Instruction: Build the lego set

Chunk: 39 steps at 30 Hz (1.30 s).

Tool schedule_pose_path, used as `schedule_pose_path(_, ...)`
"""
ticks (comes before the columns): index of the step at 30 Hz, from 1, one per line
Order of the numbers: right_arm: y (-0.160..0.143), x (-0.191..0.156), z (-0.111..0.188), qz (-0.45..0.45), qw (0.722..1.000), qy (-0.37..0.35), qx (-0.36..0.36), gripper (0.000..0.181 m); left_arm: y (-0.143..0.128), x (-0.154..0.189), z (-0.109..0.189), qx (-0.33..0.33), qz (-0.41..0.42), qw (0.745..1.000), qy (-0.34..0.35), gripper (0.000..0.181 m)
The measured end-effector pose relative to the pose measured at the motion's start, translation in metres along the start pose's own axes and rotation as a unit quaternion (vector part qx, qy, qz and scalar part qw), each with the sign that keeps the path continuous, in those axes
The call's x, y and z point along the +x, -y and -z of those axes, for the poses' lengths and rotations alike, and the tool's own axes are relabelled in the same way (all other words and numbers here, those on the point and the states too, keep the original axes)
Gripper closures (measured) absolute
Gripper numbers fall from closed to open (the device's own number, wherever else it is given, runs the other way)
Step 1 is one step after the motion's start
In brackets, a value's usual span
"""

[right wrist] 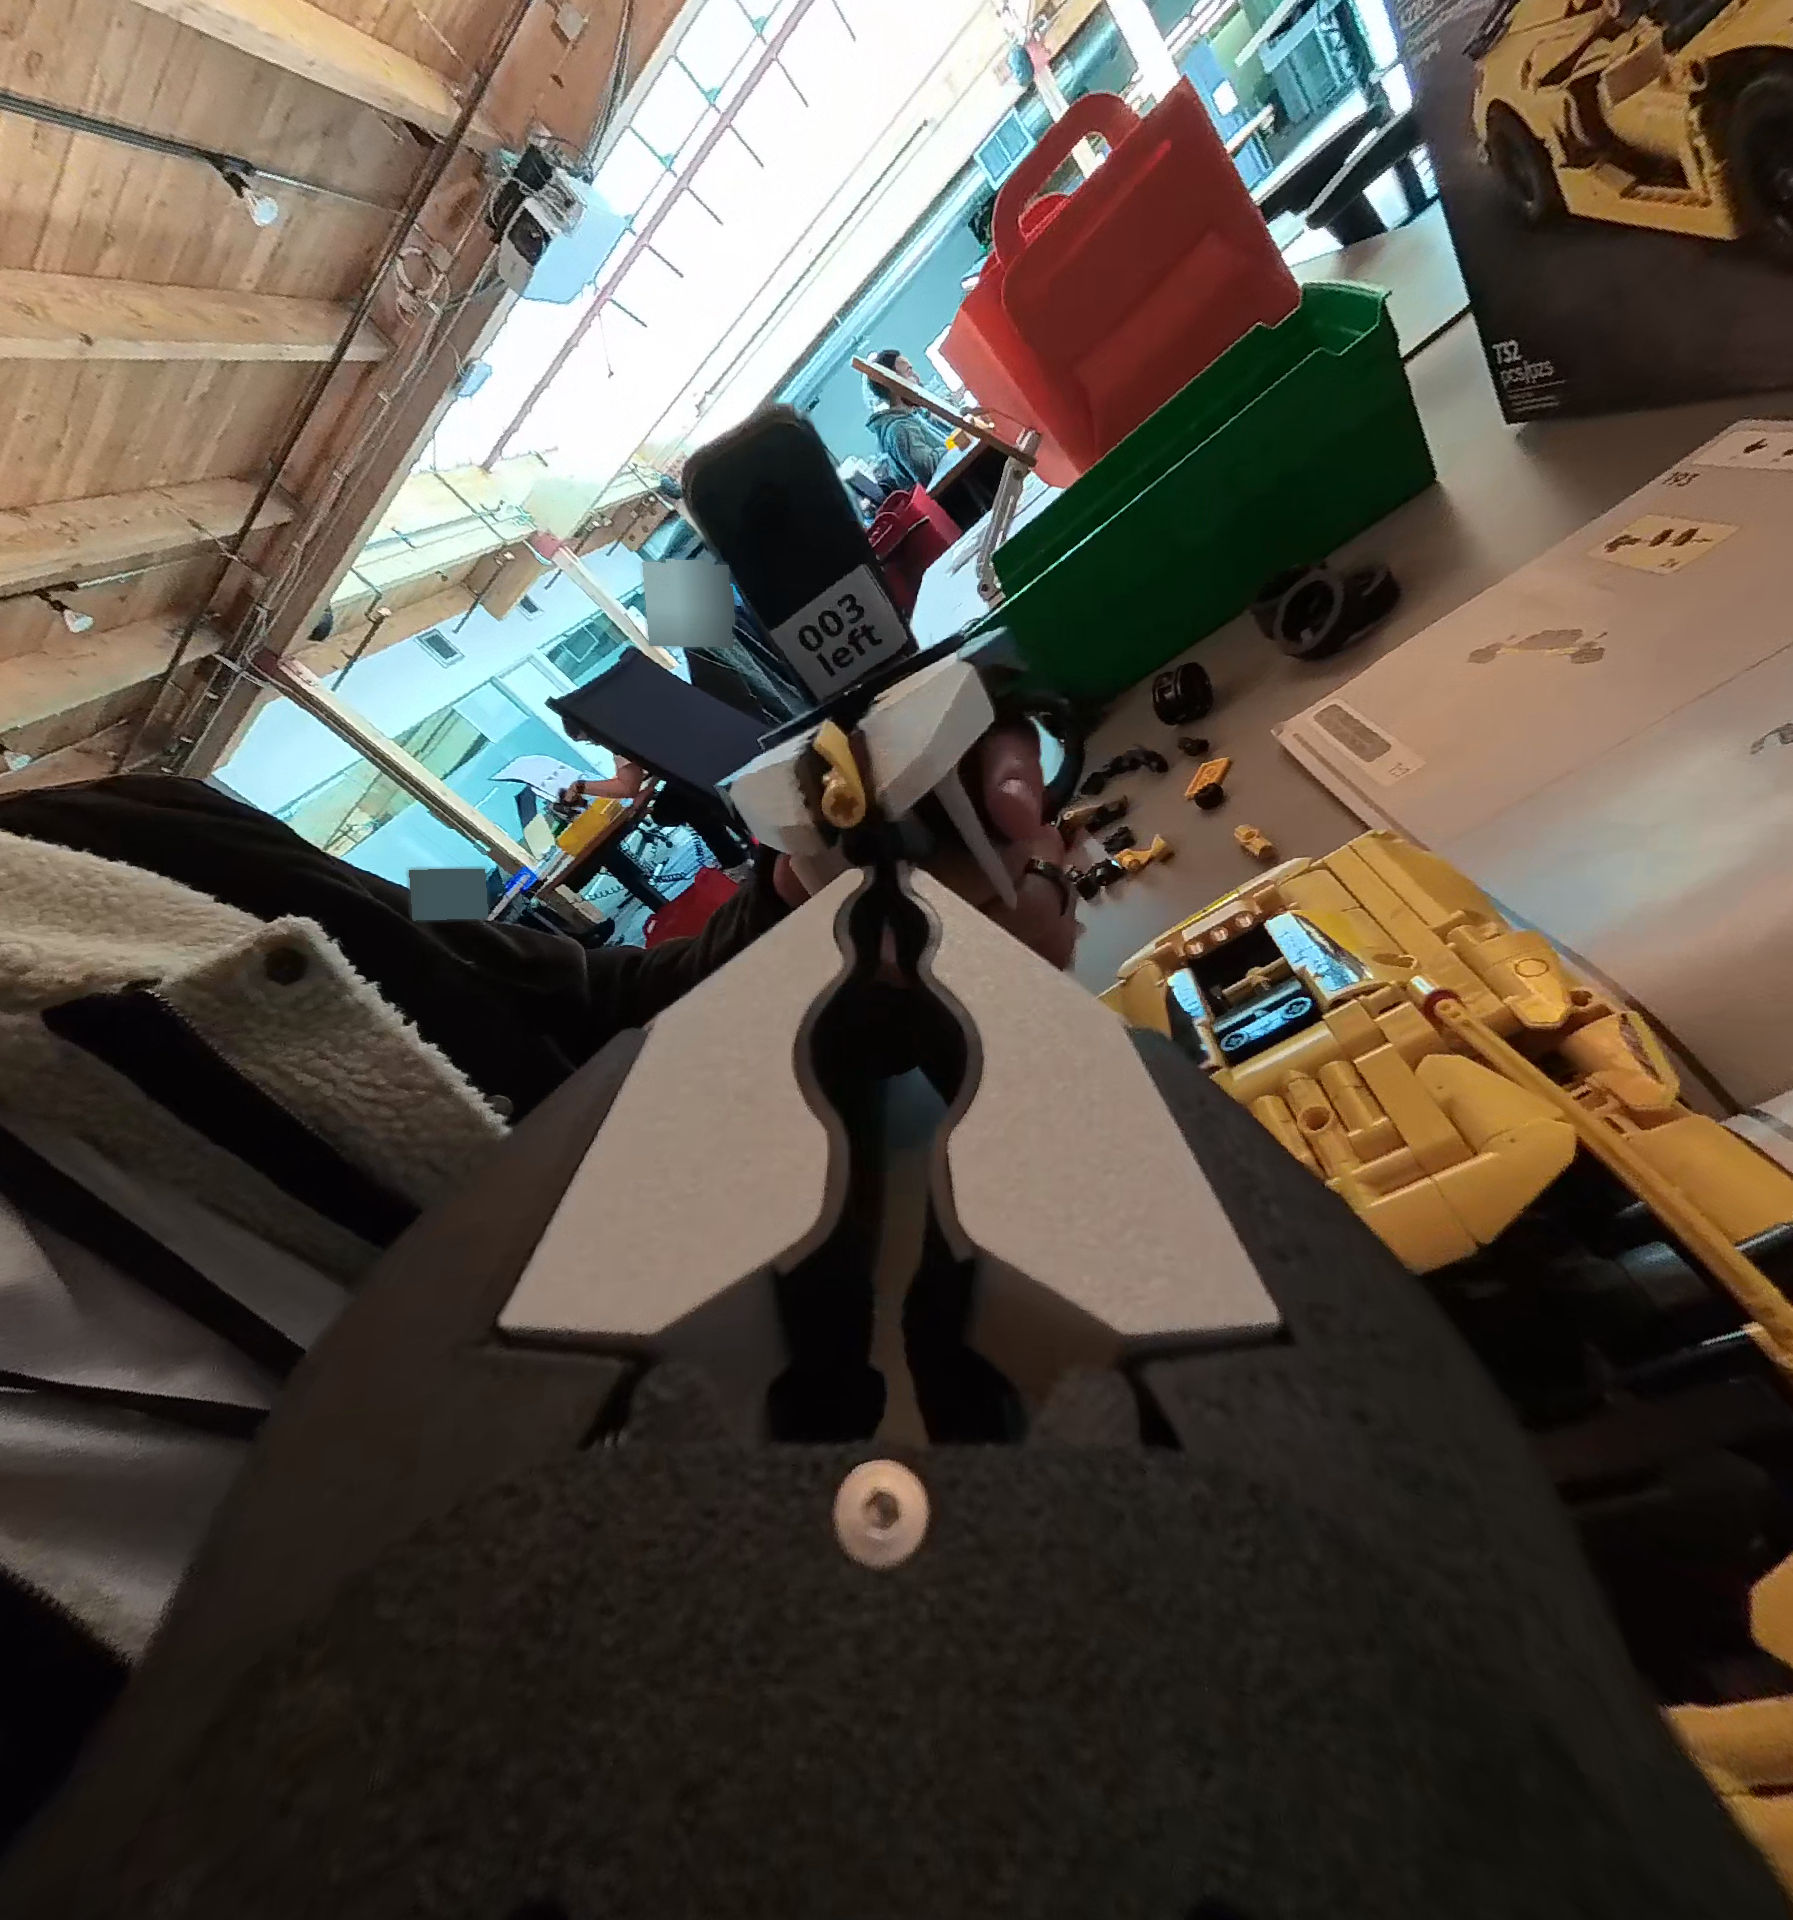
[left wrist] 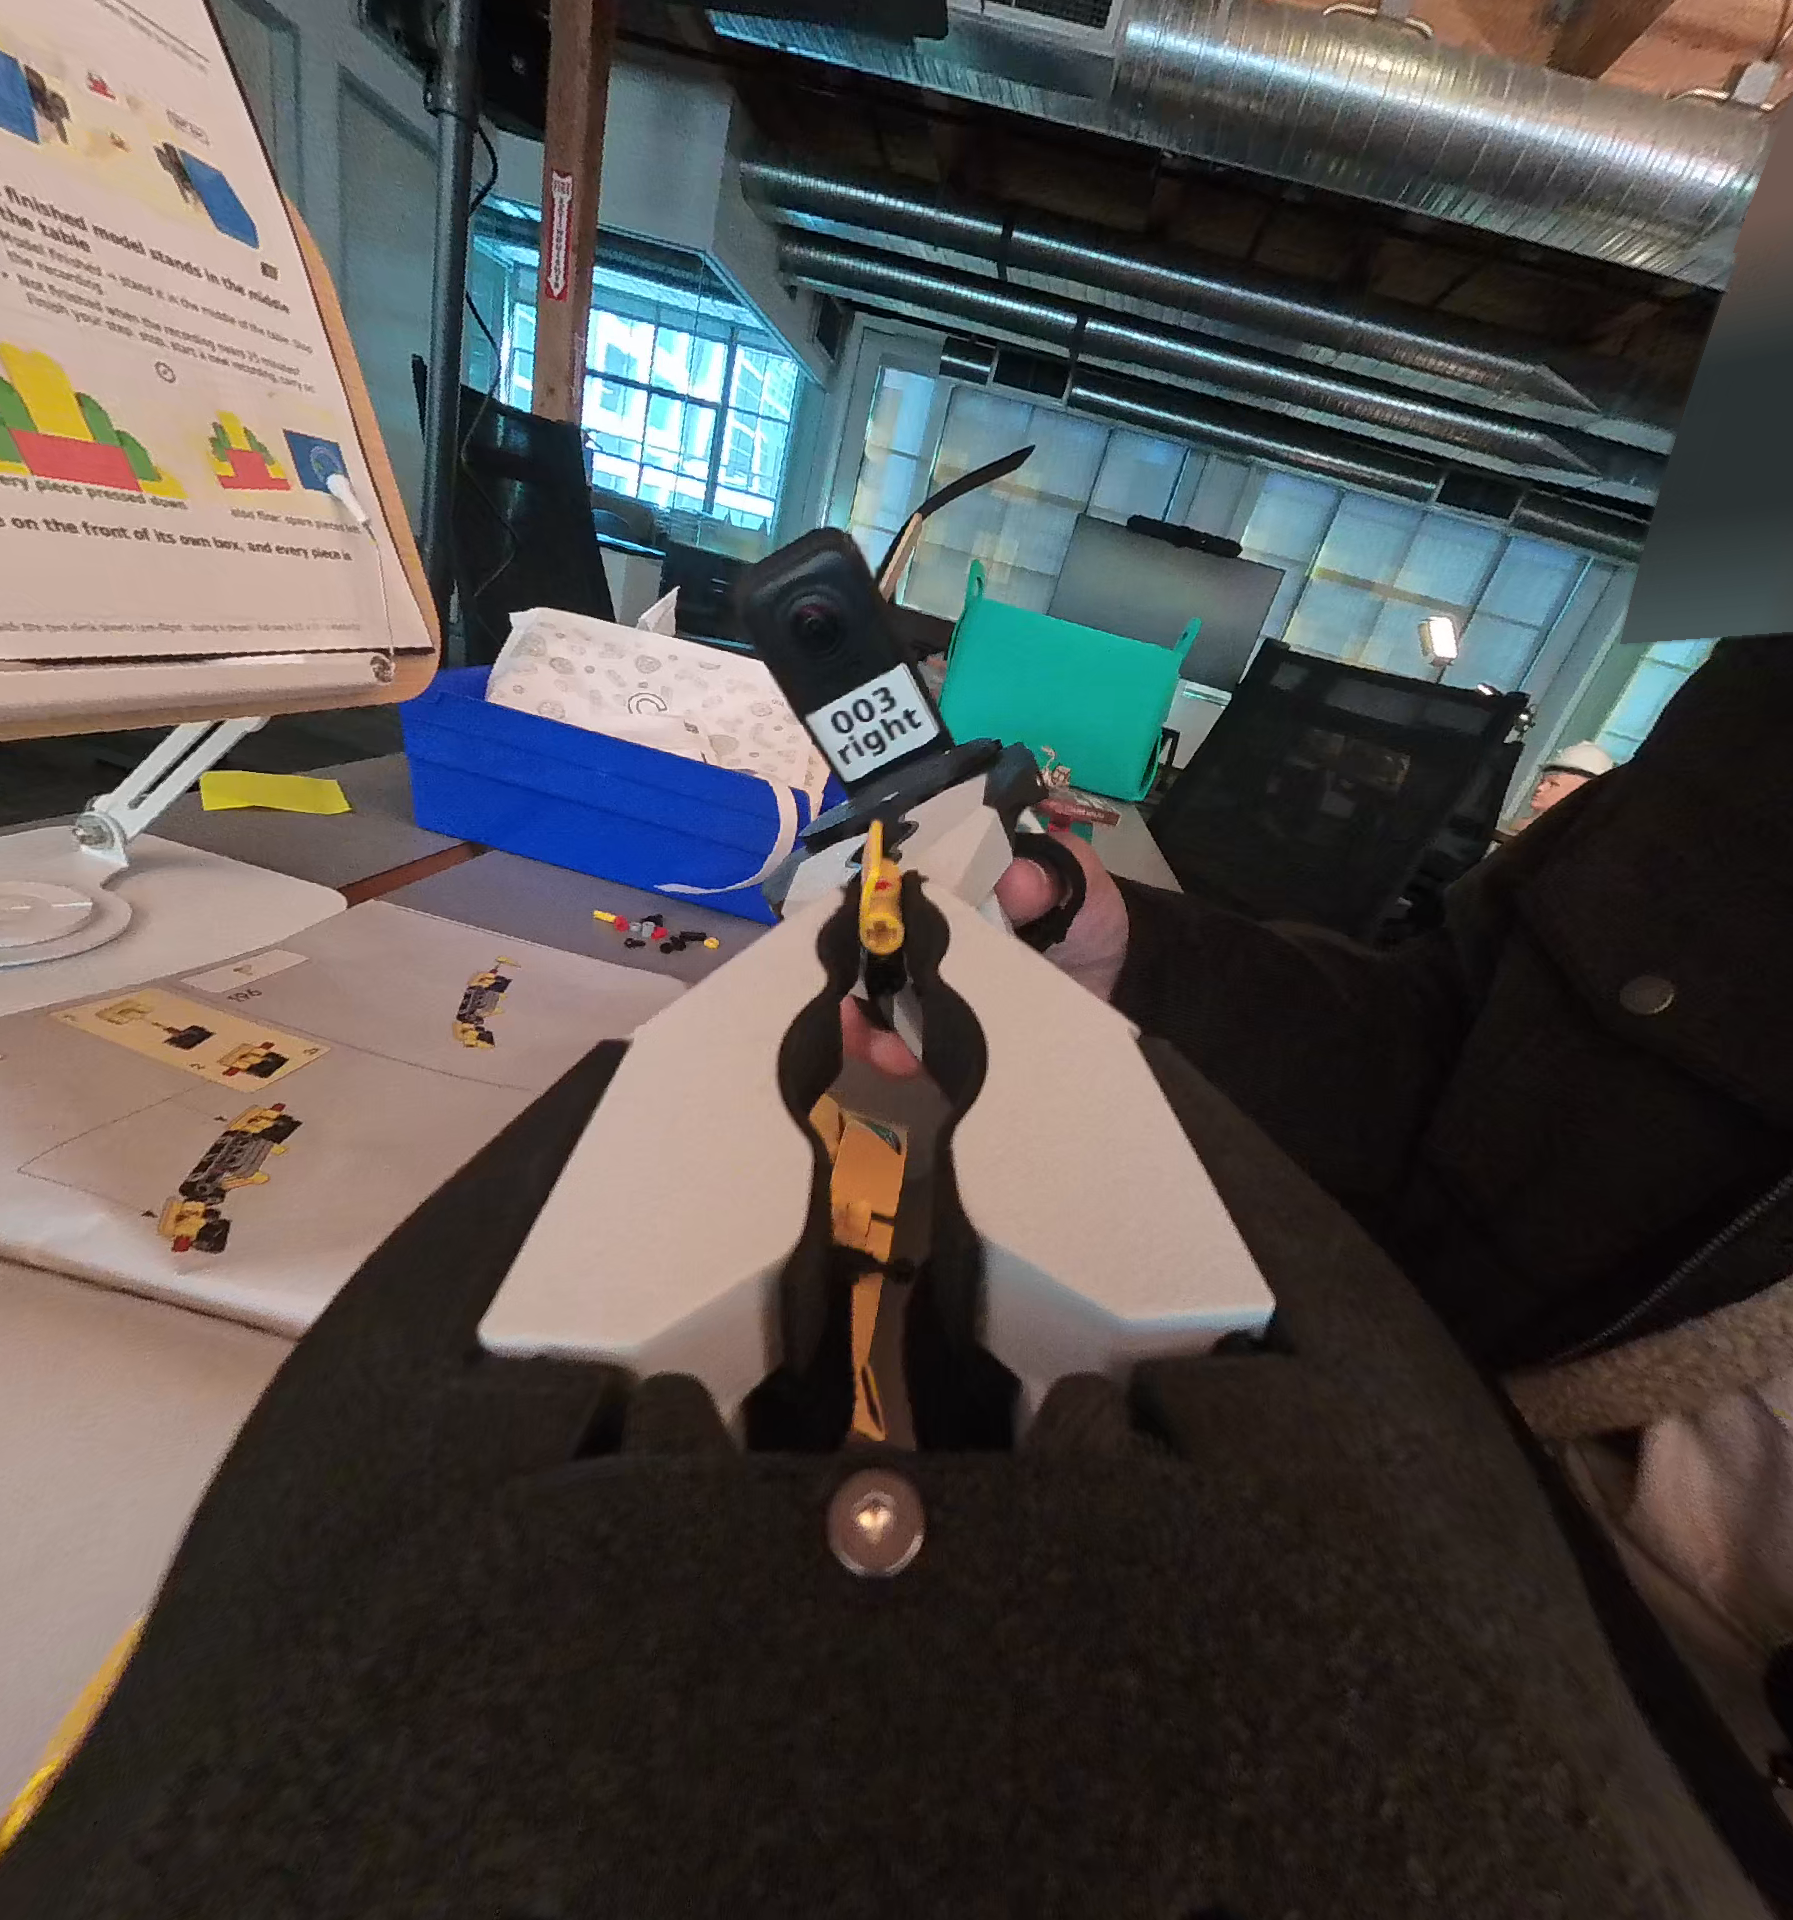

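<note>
Two grippers meet tip to tip above the bench, and the joint between them serves as the landmark. The left gripper (left wrist: 879,940) has its jaws clamped on a small yellow piece (left wrist: 879,914) that stands up between its white tips. The right gripper (right wrist: 876,904) has its jaws drawn together on a thin black piece (right wrist: 879,920); that piece reaches toward the yellow one, though whether the two parts are fully seated is too small to tell. Behind the joint, in the right wrist view, a hand (right wrist: 1017,821) grips the left tool. Just below and to the right of the joint in that view sits the big yellow lego car (right wrist: 1411,1081), partly built, on the bench (right wrist: 1494,343). Beyond it lie loose yellow and black pieces (right wrist: 1141,821), some black tyres (right wrist: 1318,608), and the open instruction booklet (right wrist: 1640,665). Farther off stand a green bin (right wrist: 1224,551) with a red bag (right wrist: 1131,281) in it, and the set's box (right wrist: 1640,187). In the left wrist view, a blue bin (left wrist: 580,779) lies left of the joint, with a few small loose parts (left wrist: 658,928) in front of it.
</note>
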State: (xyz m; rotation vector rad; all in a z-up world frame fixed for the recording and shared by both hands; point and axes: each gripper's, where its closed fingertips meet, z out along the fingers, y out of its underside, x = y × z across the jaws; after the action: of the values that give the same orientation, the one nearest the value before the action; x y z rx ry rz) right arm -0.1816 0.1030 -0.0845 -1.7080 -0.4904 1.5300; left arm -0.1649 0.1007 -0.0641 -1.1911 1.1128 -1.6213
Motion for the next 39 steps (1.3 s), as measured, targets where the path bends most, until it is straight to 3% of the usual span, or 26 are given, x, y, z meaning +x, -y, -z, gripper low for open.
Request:
schedule_pose_path(11, -0.002, -0.001, 0.0, -0.014, 1.0, 0.012, -0.005, 0.181, 0.001, 0.002, 0.001, 0.001, -0.016, 1.0, 0.0, 0.174)
schedule_pose_path(14, -0.001, 0.0, 0.0, 0.026, 1.0, -0.004, -0.006, 0.181, 0.0, 0.002, 0.001, -0.016, -0.029, 0.999, 0.01, 0.175)
schedule_pose_path(17, 0.016, 0.005, 0.02, 0.159, 0.984, -0.086, 0.0, 0.153, 0.003, -0.008, 0.007, -0.02, -0.023, 0.999, 0.038, 0.175)
schedule_pose_path(20, 0.021, -0.007, 0.064, 0.25, 0.948, -0.193, -0.036, 0.158, 0.002, -0.017, 0.011, -0.027, -0.005, 0.998, 0.059, 0.175)
schedule_pose_path(24, -0.054, -0.003, 0.127, 0.244, 0.886, -0.342, -0.197, 0.158, -0.005, -0.025, 0.01, -0.046, 0.01, 0.995, 0.082, 0.175)
schedule_pose_path(27, -0.131, -0.002, 0.156, 0.197, 0.861, -0.373, -0.283, 0.16, -0.008, -0.025, 0.007, -0.046, 0.033, 0.995, 0.08, 0.175)
schedule_pose_path(29, -0.161, 0.003, 0.173, 0.176, 0.843, -0.407, -0.303, 0.162, -0.01, -0.024, 0.006, -0.046, 0.039, 0.995, 0.075, 0.175)
schedule_pose_path(33, -0.183, 0.006, 0.175, 0.113, 0.852, -0.426, -0.281, 0.164, -0.012, -0.027, 0.006, -0.049, 0.047, 0.994, 0.079, 0.175)
schedule_pose_path(39, -0.196, 0.013, 0.177, 0.121, 0.833, -0.453, -0.295, 0.17, -0.013, -0.026, 0.006, -0.048, 0.061, 0.995, 0.071, 0.175)
